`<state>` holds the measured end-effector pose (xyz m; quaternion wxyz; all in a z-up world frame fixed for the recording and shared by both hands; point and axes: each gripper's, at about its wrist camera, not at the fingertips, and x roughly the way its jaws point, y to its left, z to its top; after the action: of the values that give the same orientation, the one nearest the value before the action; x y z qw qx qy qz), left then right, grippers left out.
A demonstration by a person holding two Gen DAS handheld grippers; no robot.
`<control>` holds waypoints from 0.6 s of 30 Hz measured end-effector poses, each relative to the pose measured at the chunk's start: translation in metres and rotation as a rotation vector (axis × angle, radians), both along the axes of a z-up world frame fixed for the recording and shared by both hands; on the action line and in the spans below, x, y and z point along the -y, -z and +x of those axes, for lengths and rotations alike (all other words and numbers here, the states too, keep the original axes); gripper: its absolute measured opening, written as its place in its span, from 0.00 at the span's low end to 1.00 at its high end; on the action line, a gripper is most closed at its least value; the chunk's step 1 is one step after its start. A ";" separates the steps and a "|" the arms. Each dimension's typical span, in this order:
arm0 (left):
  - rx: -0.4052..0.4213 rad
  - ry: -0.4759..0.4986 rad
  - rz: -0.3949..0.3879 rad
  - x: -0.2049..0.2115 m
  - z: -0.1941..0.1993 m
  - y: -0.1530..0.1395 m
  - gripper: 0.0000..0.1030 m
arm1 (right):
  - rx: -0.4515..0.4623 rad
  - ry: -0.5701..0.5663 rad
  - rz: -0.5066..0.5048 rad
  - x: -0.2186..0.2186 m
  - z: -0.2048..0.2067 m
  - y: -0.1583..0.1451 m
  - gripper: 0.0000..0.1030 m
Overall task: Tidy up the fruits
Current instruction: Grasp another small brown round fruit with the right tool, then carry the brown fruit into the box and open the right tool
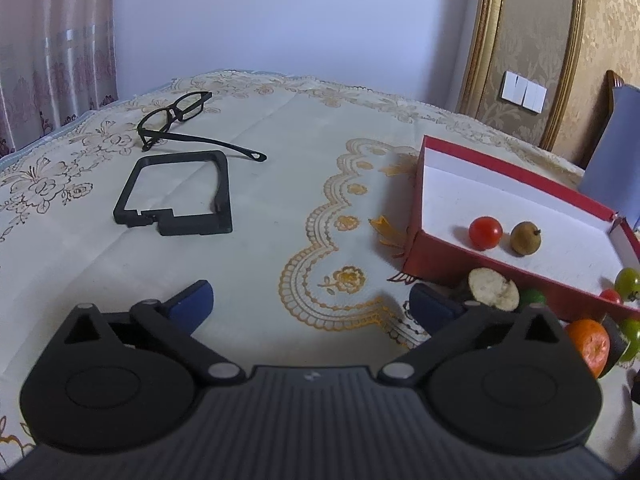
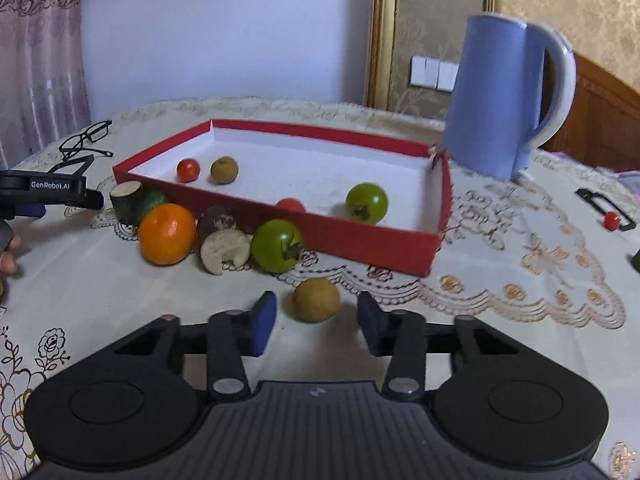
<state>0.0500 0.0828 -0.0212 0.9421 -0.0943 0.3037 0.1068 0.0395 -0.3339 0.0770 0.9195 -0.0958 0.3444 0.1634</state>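
A red box [image 2: 360,236] with a white inside holds a red tomato [image 2: 188,170], a brown longan [image 2: 224,169], a green tomato [image 2: 367,202] and another red tomato [image 2: 291,204]. In front of it lie an orange [image 2: 167,233], a green tomato [image 2: 277,245], a cut white piece [image 2: 224,251] and other fruit. My right gripper [image 2: 316,320] is open, its jaws on either side of a brown longan [image 2: 316,300] on the cloth. My left gripper [image 1: 310,304] is open and empty, left of the red box [image 1: 440,268].
A blue kettle [image 2: 496,96] stands behind the box's right corner. Black glasses [image 1: 176,116] and a black frame [image 1: 176,192] lie at the far left. A small red tomato [image 2: 611,221] sits by a black frame at the right. The left gripper shows in the right wrist view [image 2: 52,192].
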 end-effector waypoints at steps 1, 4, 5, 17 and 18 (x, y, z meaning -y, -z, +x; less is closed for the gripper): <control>0.003 0.000 -0.005 -0.001 0.000 0.000 1.00 | 0.004 0.004 0.007 0.001 0.000 0.000 0.36; 0.010 0.000 -0.016 -0.002 -0.002 0.000 1.00 | 0.004 0.008 0.010 0.002 0.000 0.000 0.29; 0.011 0.000 -0.018 -0.002 -0.002 0.000 1.00 | -0.006 0.003 0.010 0.001 0.001 0.001 0.28; 0.011 0.000 -0.018 -0.002 -0.001 0.000 1.00 | 0.088 0.041 0.028 0.008 -0.008 -0.016 0.25; 0.010 0.000 -0.016 -0.002 -0.001 0.000 1.00 | 0.104 0.049 0.036 0.010 -0.008 -0.021 0.25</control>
<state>0.0486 0.0850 -0.0208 0.9428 -0.1024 0.2999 0.1038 0.0317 -0.3437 0.0982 0.9415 -0.0791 0.2953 0.1416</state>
